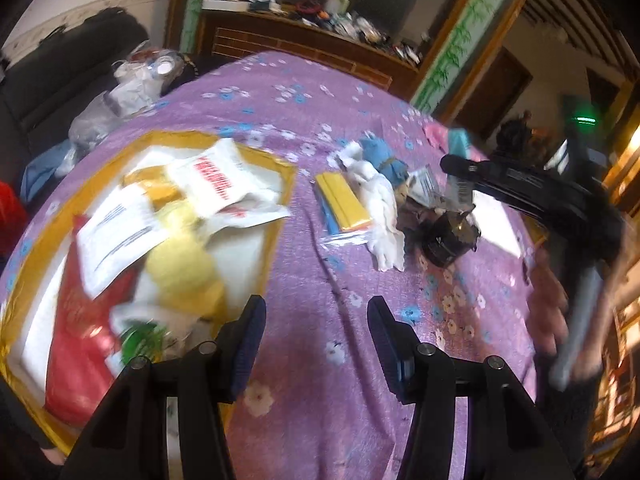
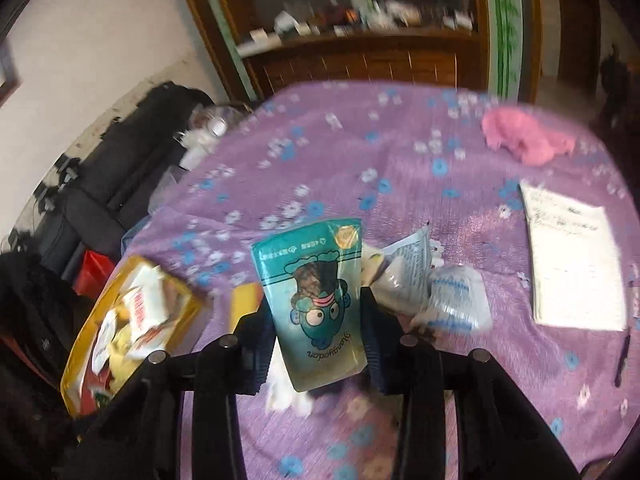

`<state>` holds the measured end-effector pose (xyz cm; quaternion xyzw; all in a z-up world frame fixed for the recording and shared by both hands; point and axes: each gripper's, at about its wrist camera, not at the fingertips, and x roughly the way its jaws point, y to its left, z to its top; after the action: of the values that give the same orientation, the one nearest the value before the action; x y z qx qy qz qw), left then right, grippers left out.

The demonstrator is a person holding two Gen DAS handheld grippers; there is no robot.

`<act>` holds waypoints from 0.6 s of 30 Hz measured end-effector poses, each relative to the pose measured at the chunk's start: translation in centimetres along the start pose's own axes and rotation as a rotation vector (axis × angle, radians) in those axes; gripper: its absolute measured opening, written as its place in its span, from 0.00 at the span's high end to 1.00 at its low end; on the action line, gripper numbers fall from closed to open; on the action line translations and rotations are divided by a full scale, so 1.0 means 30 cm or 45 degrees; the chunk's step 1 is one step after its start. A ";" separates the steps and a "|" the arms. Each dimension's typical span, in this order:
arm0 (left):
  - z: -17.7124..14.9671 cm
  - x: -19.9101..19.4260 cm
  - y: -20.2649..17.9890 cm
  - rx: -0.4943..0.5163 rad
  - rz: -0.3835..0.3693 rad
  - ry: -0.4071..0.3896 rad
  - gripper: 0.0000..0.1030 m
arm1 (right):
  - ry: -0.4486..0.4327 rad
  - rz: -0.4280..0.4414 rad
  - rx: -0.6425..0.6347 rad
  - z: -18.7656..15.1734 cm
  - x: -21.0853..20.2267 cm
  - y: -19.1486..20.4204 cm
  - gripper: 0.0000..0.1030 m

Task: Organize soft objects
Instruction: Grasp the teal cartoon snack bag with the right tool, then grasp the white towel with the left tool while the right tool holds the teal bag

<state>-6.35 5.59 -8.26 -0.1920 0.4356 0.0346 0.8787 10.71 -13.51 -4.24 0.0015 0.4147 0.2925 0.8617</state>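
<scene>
My right gripper is shut on a teal cartoon pouch and holds it above the purple flowered bedspread. My left gripper is open and empty, low over the bedspread, just right of a yellow-rimmed box full of packets and a yellow soft thing. A pile lies ahead of it: a yellow pack, white cloth, blue cloth and a black item. The right gripper tool shows at the right of the left wrist view. The box also shows in the right wrist view.
A pink cloth and a white paper sheet lie on the far right of the bed. Silvery packets lie just past the pouch. A wooden headboard shelf with clutter stands behind. Dark bags stand at the left.
</scene>
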 end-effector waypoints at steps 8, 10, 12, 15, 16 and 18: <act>0.167 0.201 -0.092 0.062 0.013 0.168 0.46 | -0.100 0.163 -0.042 -0.219 -0.070 -0.019 0.66; 0.209 0.264 -0.130 0.096 -0.004 0.195 0.46 | -0.098 0.113 0.013 -0.260 -0.057 -0.052 0.66; 0.241 0.308 -0.150 0.101 0.002 0.213 0.46 | -0.092 0.142 0.061 -0.286 -0.048 -0.067 0.66; 0.303 0.372 -0.152 0.042 0.020 0.229 0.46 | -0.085 0.108 0.036 -0.300 -0.034 -0.045 0.66; 0.325 0.391 -0.154 0.032 0.018 0.241 0.46 | -0.080 0.086 0.024 -0.303 -0.025 -0.038 0.66; 0.360 0.416 -0.176 0.040 0.049 0.236 0.46 | -0.048 0.059 0.015 -0.310 -0.001 -0.029 0.66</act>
<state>10.70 3.35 -10.46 -0.1722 0.5190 0.0266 0.8368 4.48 -16.46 -10.53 0.0215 0.3999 0.3097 0.8624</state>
